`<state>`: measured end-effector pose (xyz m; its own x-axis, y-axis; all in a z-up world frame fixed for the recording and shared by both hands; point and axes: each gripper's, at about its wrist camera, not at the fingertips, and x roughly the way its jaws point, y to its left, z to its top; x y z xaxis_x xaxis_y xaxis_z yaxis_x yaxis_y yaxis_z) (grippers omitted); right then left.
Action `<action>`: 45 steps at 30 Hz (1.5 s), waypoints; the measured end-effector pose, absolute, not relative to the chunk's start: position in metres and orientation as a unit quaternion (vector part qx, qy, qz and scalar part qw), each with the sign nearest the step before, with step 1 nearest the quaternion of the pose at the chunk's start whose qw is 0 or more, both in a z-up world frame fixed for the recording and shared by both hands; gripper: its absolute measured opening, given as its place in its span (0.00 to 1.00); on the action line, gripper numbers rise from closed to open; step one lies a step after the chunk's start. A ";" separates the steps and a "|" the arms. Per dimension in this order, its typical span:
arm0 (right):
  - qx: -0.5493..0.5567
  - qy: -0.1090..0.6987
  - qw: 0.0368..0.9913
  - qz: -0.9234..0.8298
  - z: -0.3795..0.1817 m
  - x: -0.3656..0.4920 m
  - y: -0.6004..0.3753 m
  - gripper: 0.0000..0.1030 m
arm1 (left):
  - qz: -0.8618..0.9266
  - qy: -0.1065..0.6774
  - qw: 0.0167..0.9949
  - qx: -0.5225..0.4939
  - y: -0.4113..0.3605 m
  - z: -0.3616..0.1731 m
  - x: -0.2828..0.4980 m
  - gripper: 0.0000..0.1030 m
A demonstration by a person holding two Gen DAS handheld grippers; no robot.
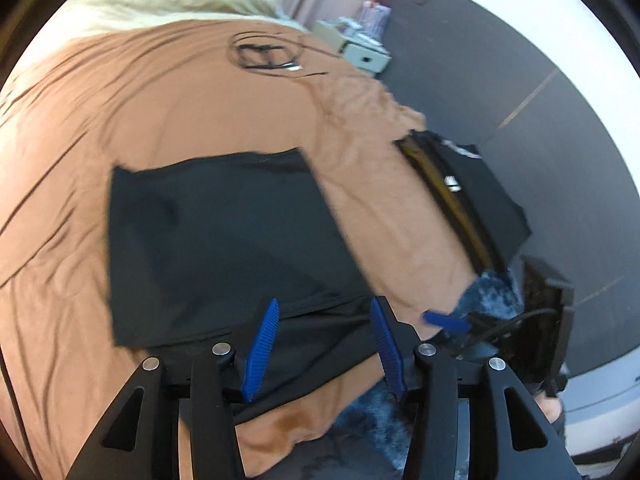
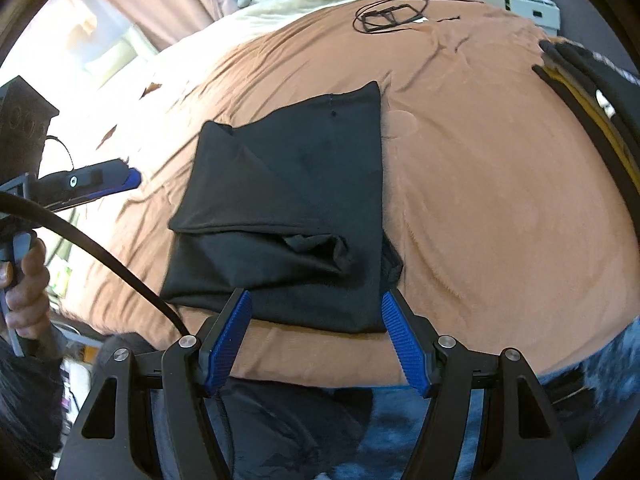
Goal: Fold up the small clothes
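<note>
Left gripper [image 1: 324, 320]: fingers spread, empty, hovering over the near edge of the black garment [image 1: 224, 248]. Right gripper [image 2: 316, 320]: likewise spread, holding nothing, at the garment's near hem. Garment lies partly folded on the brown bedspread [image 2: 480, 200]. Farther right, a stack of folded dark clothes [image 2: 592, 100]; beyond, a coiled black cable [image 2: 388, 16].

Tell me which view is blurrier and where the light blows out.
Left wrist view: motion-blurred, with the black garment and the cable smeared. Right wrist view: sharper, garment folds crisp, but the bedspread blows out to white at its left side; fisheye bulge in both.
</note>
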<state>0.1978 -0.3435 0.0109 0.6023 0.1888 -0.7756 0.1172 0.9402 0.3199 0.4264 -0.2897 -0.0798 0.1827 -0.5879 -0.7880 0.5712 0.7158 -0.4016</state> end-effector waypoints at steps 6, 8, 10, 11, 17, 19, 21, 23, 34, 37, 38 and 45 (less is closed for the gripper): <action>0.095 0.459 0.883 0.028 0.014 0.222 -0.331 0.64 | -0.321 0.543 0.776 -0.012 -0.243 -0.106 0.435 0.48; 0.070 0.463 0.883 0.027 0.014 0.229 -0.327 0.64 | -0.304 0.551 0.777 -0.013 -0.232 -0.115 0.436 0.48; 0.047 0.468 0.882 0.031 0.012 0.238 -0.325 0.56 | -0.290 0.559 0.777 -0.015 -0.222 -0.123 0.437 0.48; 0.038 0.472 0.880 0.033 0.009 0.241 -0.323 0.54 | -0.284 0.563 0.776 -0.017 -0.217 -0.127 0.437 0.48; -0.006 0.500 0.865 0.035 -0.004 0.259 -0.322 0.45 | -0.262 0.583 0.769 -0.025 -0.196 -0.149 0.435 0.48; -0.017 0.505 0.862 0.037 -0.006 0.263 -0.321 0.45 | -0.259 0.588 0.766 -0.027 -0.191 -0.156 0.435 0.48; -0.023 0.508 0.860 0.040 -0.007 0.267 -0.321 0.45 | -0.254 0.596 0.761 -0.029 -0.189 -0.164 0.434 0.48; -0.028 0.510 0.859 0.042 -0.009 0.270 -0.320 0.45 | -0.248 0.604 0.757 -0.030 -0.189 -0.173 0.434 0.48; -0.107 0.516 0.847 0.071 -0.023 0.292 -0.294 0.37 | -0.236 0.623 0.746 -0.022 -0.198 -0.194 0.438 0.48; -0.083 0.510 0.853 0.079 -0.021 0.301 -0.299 0.27 | -0.235 0.629 0.741 -0.012 -0.203 -0.200 0.437 0.45; -0.061 0.509 0.855 0.087 -0.019 0.303 -0.304 0.25 | -0.233 0.631 0.740 -0.009 -0.204 -0.202 0.437 0.44; 0.065 0.498 0.859 0.101 -0.021 0.302 -0.345 0.03 | -0.232 0.631 0.741 0.000 -0.208 -0.206 0.438 0.31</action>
<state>0.3018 -0.3451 -0.0209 0.4834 0.2375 -0.8426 -0.1085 0.9713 0.2115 0.4377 -0.2077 -0.2058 0.0968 -0.3433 -0.9342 0.3443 0.8922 -0.2922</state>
